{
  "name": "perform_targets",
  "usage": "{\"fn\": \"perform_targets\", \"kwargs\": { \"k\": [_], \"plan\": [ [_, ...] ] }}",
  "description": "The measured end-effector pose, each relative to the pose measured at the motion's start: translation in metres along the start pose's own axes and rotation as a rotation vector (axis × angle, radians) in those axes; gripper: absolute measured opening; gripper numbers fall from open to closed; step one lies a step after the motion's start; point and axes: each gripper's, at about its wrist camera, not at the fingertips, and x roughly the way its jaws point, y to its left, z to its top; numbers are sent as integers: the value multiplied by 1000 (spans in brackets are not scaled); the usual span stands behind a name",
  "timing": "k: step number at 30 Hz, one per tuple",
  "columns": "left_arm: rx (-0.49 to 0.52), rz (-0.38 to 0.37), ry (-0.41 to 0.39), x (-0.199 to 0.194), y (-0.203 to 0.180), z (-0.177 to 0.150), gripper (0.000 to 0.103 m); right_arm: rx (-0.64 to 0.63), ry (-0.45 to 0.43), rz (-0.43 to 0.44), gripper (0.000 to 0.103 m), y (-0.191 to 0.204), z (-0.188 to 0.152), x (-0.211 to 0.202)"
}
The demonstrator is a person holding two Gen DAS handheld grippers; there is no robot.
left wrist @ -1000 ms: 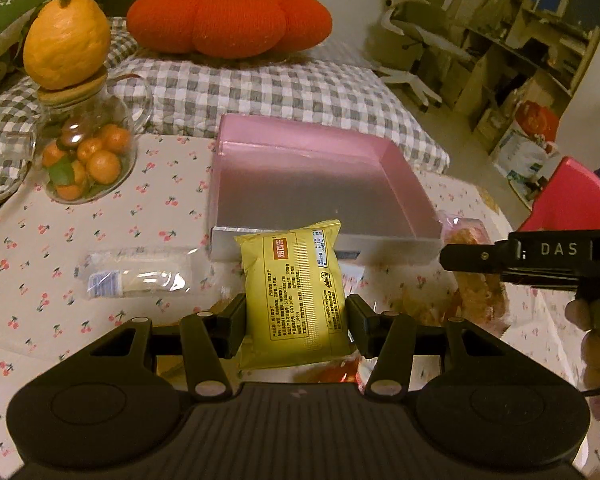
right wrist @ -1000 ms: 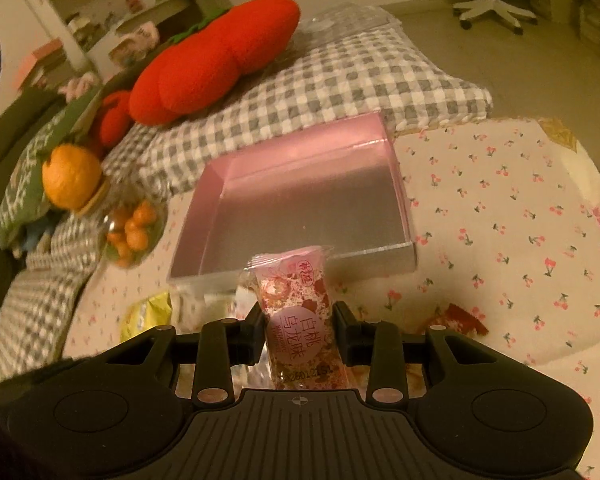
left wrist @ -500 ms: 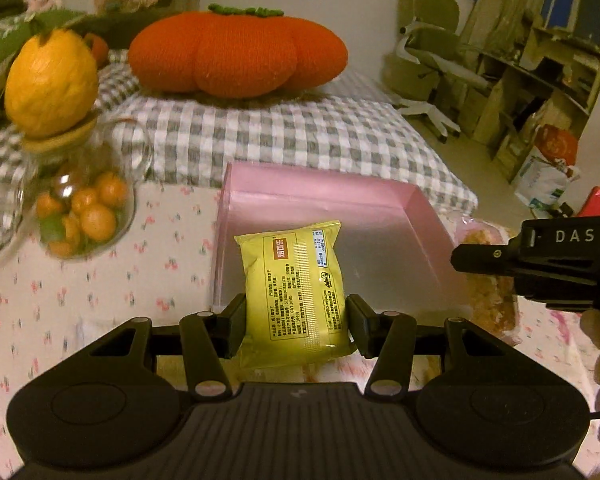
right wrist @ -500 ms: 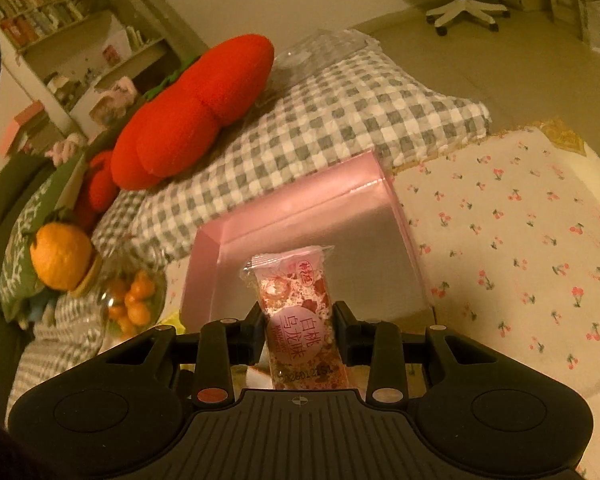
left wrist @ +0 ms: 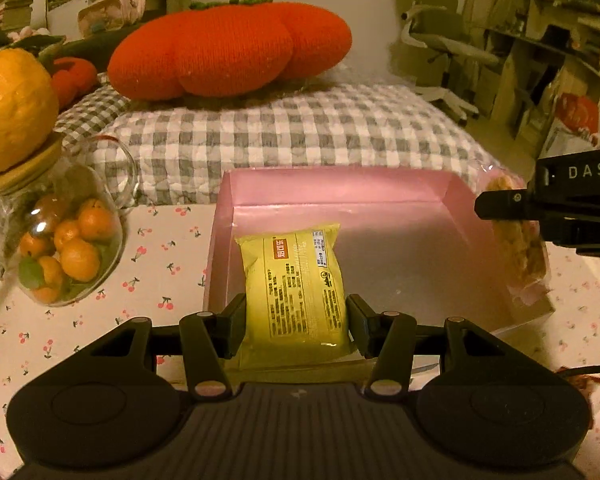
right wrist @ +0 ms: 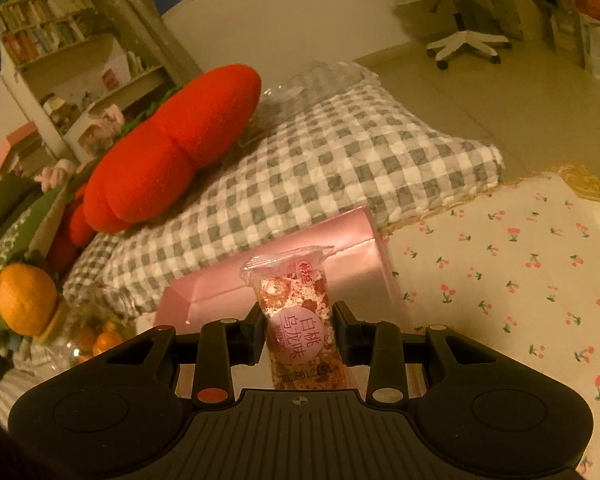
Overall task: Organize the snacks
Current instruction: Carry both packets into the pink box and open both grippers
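My left gripper (left wrist: pixel 296 320) is shut on a yellow snack packet (left wrist: pixel 294 280) and holds it over the near part of the pink box (left wrist: pixel 340 188). My right gripper (right wrist: pixel 298 330) is shut on a pink-and-red snack pack (right wrist: pixel 296 312) and holds it in front of the pink box (right wrist: pixel 340 236). In the left wrist view the right gripper (left wrist: pixel 500 204) reaches in from the right over the box's right wall, with its snack pack (left wrist: pixel 520 252) hanging below it. The box floor is bare.
A glass jar of small oranges (left wrist: pixel 60 252) with a big orange (left wrist: pixel 12 108) on top stands left of the box. A grey checked cushion (left wrist: pixel 280 128) and a red pumpkin pillow (left wrist: pixel 228 52) lie behind. The cherry-print cloth (right wrist: pixel 520 280) spreads to the right.
Both grippers have moved forward and up with their snacks. The yellow packet went from before the box's front wall to over its inside. The right gripper's view tilted up toward the room.
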Motion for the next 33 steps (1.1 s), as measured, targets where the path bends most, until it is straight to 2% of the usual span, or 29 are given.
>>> {"fn": "perform_targets", "kwargs": {
  "k": [4, 12, 13, 14, 15, 17, 33],
  "plan": [
    [4, 4, 23, 6, -1, -3, 49, -29, 28, -30, 34, 0, -7, 12],
    [9, 0, 42, 5, -4, -5, 50, -27, 51, -33, 37, -3, -11, 16],
    [1, -7, 47, 6, -4, -4, 51, -25, 52, -32, 37, -4, -11, 16],
    [-6, -18, 53, 6, -3, -4, 57, -21, 58, -30, 38, -4, -10, 16],
    [-13, -29, 58, 6, -3, -4, 65, -16, 65, -28, 40, -5, -10, 16],
    [-20, -35, 55, 7, -3, -3, 70, -5, 70, -24, 61, -5, -10, 15],
    [-19, -89, 48, -13, -8, 1, 91, -70, 45, -25, 79, 17, -5, -19]
  ]
}}
